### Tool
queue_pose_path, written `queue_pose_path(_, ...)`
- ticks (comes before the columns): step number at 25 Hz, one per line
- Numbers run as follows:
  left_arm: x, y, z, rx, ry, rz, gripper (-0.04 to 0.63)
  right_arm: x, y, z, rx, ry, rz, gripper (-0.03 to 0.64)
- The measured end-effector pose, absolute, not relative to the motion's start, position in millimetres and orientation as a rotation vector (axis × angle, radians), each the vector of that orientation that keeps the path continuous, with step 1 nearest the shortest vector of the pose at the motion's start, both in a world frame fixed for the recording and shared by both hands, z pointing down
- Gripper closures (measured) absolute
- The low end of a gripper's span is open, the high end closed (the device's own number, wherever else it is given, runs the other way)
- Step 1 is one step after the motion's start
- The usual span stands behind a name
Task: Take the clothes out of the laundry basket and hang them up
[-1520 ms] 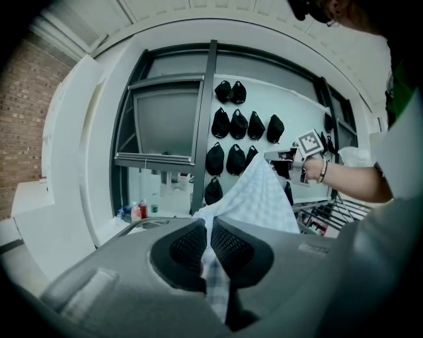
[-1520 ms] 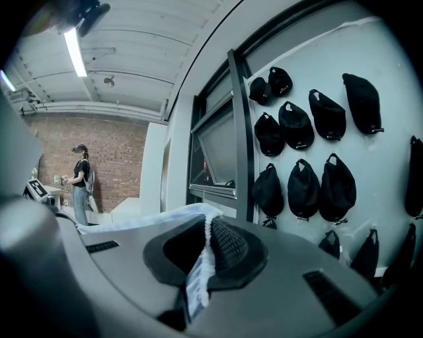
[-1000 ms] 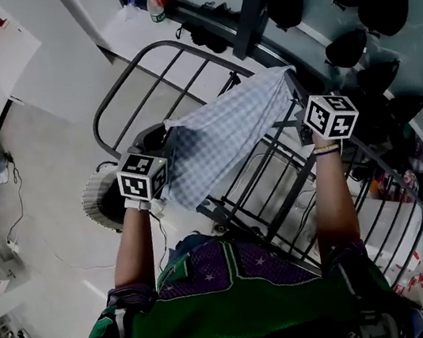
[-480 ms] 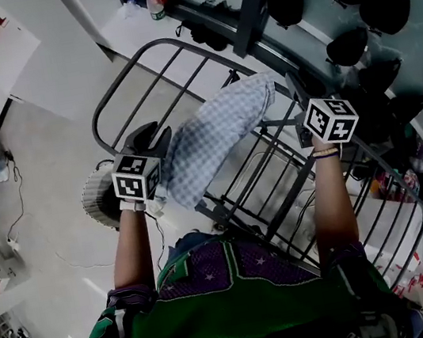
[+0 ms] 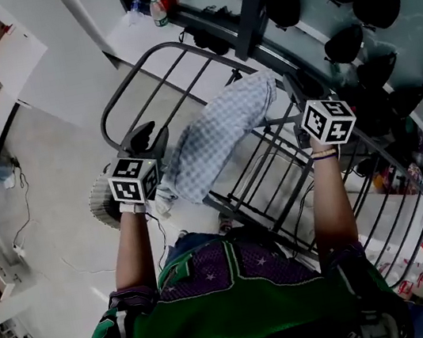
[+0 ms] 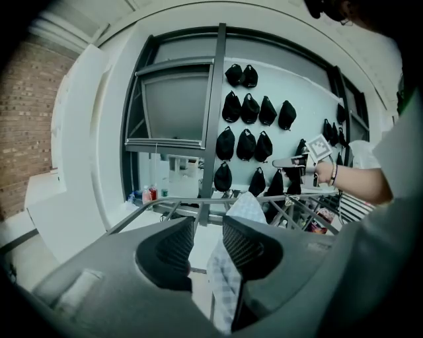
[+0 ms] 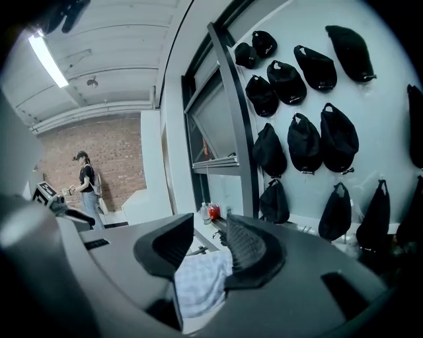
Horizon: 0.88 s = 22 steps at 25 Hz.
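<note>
**Checked cloth laid over the drying rack, both grippers opened**

Head view. Looks steeply down on a blue-and-white checked cloth [image 5: 218, 135] draped lengthwise across the bars of a dark metal drying rack [image 5: 153, 47], most likely spread along the rail to hang and air rather than bunch. Shows the left gripper [image 5: 148, 137] just beside the cloth's lower left end and the right gripper [image 5: 292, 90] just beside its upper right end, both apparently clear of the fabric. Places a pale, round, ribbed laundry basket [image 5: 101, 207] low at the left, under the left forearm, with its contents out of sight.

Left gripper view. Looks along the two black ribbed jaws of the left gripper [image 6: 208, 228], set wide apart and only just opened from a much narrower gap. Finds the checked cloth [image 6: 228, 284] hanging low in that gap, close by the right-hand pad but not pinched, with clear space on the left-hand side. Cannot settle whether fabric brushes the right-hand pad. Takes in, beyond, a rail of the drying rack [image 6: 165, 201], rows of black caps [image 6: 248, 109] hung on a pale wall, and the right gripper [image 6: 297, 162] held out over the rack.

Right gripper view. Looks along the right gripper [image 7: 210, 231], its jaws also wide, having just eased a little further open. Shows the checked cloth [image 7: 201, 280] low in the gap and below it — pressed by neither pad. Reads as a finished release, with both tools kept near, probably to check the drape before going back to the laundry basket.
</note>
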<state>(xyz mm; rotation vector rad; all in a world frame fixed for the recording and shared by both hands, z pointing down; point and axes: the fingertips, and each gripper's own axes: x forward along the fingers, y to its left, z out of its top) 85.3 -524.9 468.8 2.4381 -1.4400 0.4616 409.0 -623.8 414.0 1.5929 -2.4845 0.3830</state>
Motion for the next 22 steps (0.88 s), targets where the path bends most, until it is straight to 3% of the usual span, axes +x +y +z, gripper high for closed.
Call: queue_pose_path(22, -65, -394, 419, 2.532, -1.461, 0.307, 0.453, 287, -463, 332, 1.716, -2.454, 0.169, 0.477)
